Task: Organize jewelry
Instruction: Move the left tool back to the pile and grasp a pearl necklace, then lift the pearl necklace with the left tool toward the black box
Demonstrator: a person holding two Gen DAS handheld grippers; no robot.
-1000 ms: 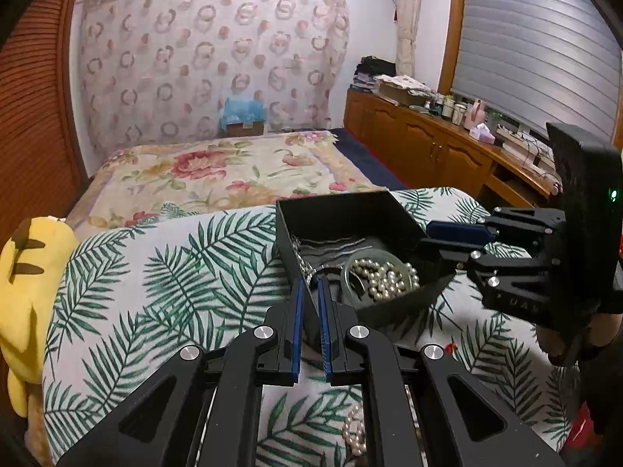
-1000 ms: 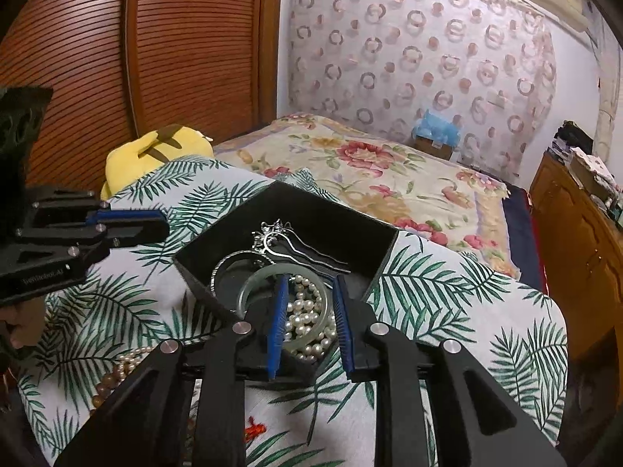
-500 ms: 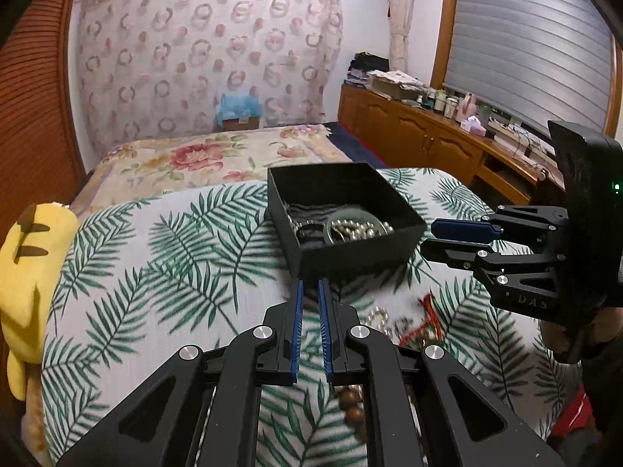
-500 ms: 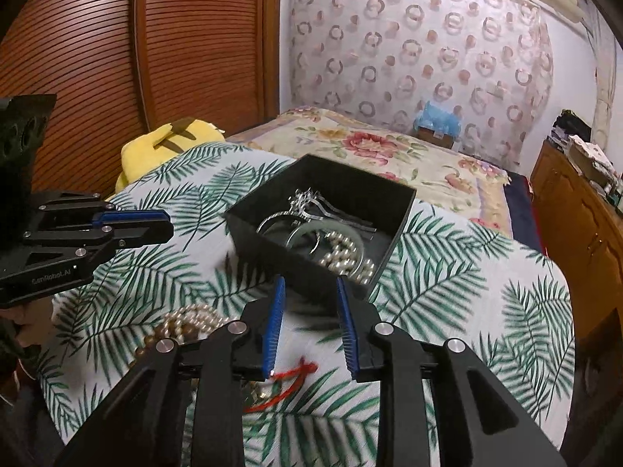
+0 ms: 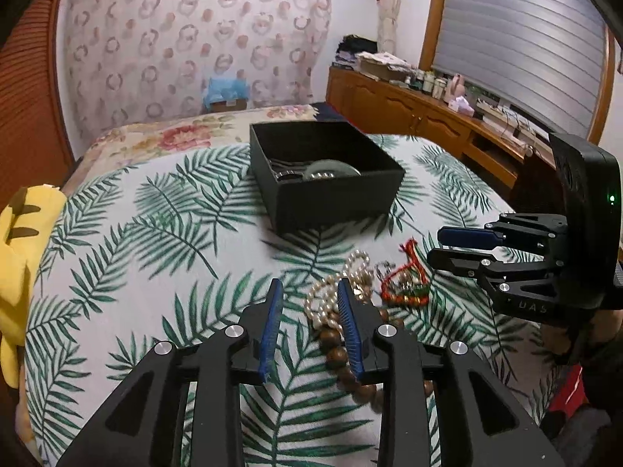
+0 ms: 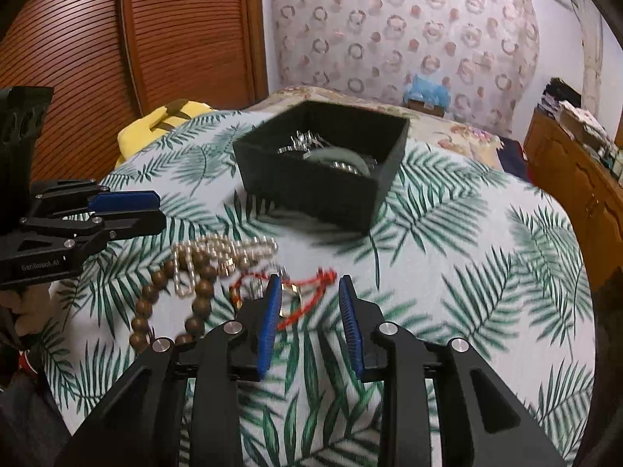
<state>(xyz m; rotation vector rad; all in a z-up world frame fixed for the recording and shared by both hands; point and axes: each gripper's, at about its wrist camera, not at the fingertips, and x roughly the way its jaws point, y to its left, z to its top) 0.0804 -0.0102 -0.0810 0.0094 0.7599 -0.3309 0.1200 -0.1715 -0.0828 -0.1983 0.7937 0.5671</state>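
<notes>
Hovering with jaws apart and empty, the right gripper [image 6: 309, 292] sits just above the red cord bracelet [image 6: 307, 286], which runs crosswise between its fingers. The left gripper [image 5: 307, 295], equally open and empty, flanks the pearl strand [image 5: 331, 292]. Both lie short of the black box [image 6: 311, 190].

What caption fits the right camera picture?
Open hand-held gripper hovers over red string bracelet near black box.
</notes>
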